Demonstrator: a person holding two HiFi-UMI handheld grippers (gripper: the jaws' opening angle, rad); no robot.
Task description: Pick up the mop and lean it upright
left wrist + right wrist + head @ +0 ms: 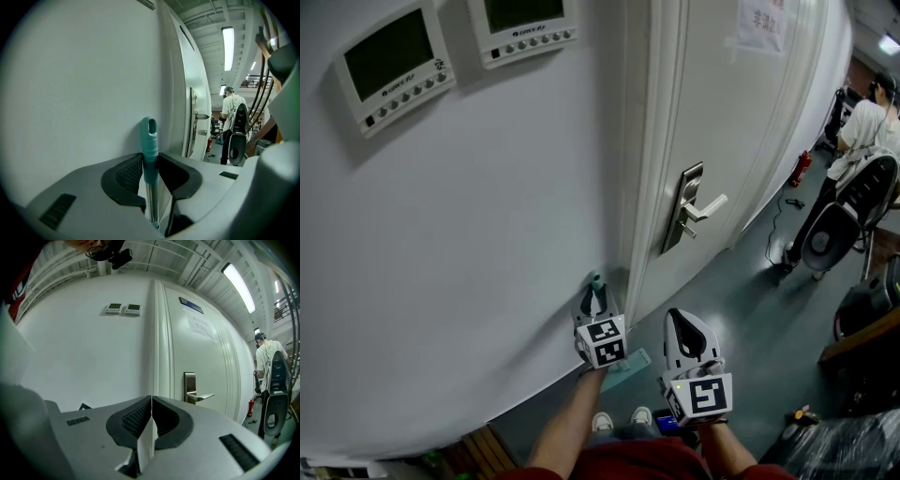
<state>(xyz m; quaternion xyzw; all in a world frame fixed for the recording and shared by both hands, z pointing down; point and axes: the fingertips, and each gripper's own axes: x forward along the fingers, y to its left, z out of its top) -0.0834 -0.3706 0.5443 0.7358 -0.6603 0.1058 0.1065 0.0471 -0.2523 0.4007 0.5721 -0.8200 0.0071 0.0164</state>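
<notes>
Slippage is the chief risk. The mop [150, 140] stands nearly upright on the floor [750, 309], where it meets the wall [487, 234], just beside the door frame [642, 187]. Only its teal cap is in the left gripper [150, 161], whose jaws stand partly closed with a pad pressed on each side of that cap. The hold is high and on a small rounded part. If the jaws let go before the top rests against the wall, the pole could tip sideways along the smooth surface or fall back toward the person. The head view does not show clearly whether the cap touches the wall yet. A teal part low down by the feet is probably the mop's head. If it sits too close to the wall, the lean would be too shallow to stay. The frame is so near that the pole might also slide onto it and roll off.

The left forearm [567, 422] reaches up from the bottom of the head view, and its gripper [596, 307] points at the wall, tipped slightly downward. The right gripper [686, 342] hangs just beside it, held level and facing the wall and frame. Its jaws [151, 404] are together on nothing, apart from the mop and taking no load.
</notes>
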